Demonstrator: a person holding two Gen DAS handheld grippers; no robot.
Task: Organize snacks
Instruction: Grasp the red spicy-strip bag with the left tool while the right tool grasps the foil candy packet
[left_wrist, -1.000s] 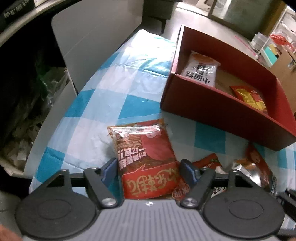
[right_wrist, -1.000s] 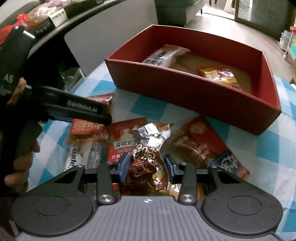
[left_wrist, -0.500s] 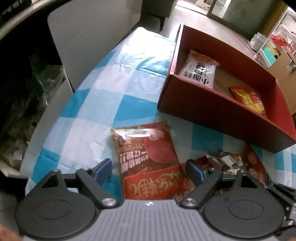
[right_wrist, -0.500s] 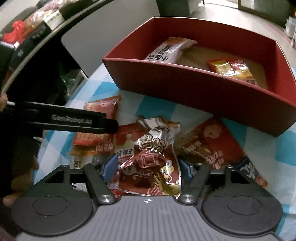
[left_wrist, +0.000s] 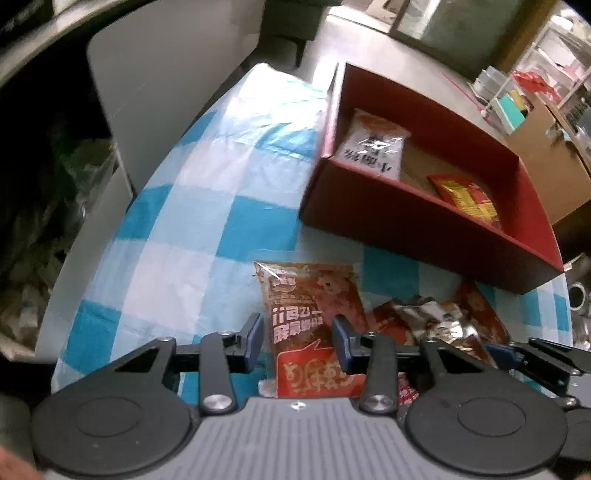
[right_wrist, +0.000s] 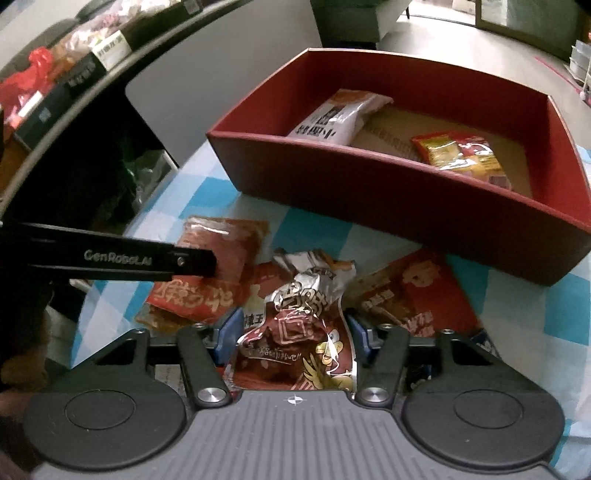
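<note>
A red-brown snack packet (left_wrist: 310, 317) lies flat on the checked cloth (left_wrist: 184, 240). My left gripper (left_wrist: 298, 341) stands over its near half with jaws closing; the packet is uncrumpled, and the left pad sits just off its edge. A silver-and-red foil packet (right_wrist: 295, 325) fills the gap of my right gripper (right_wrist: 292, 332), whose jaws are also closing, and it lies unsqueezed. The left gripper's finger (right_wrist: 177, 262) reaches in over the red-brown packet (right_wrist: 221, 251). Behind stands the red box (left_wrist: 406, 229) (right_wrist: 369, 192).
Inside the box lie a white packet (right_wrist: 332, 118) and a yellow-red packet (right_wrist: 461, 155). Several more red packets (right_wrist: 417, 295) are piled on the cloth by the foil one. A white panel (left_wrist: 166, 74) and a dark shelf of goods (right_wrist: 55, 74) stand at the left.
The left jaws spread wider and have now narrowed around the red-brown packet. The right jaws let go of the pinched foil packet, which flattened out, and are narrowing again.
</note>
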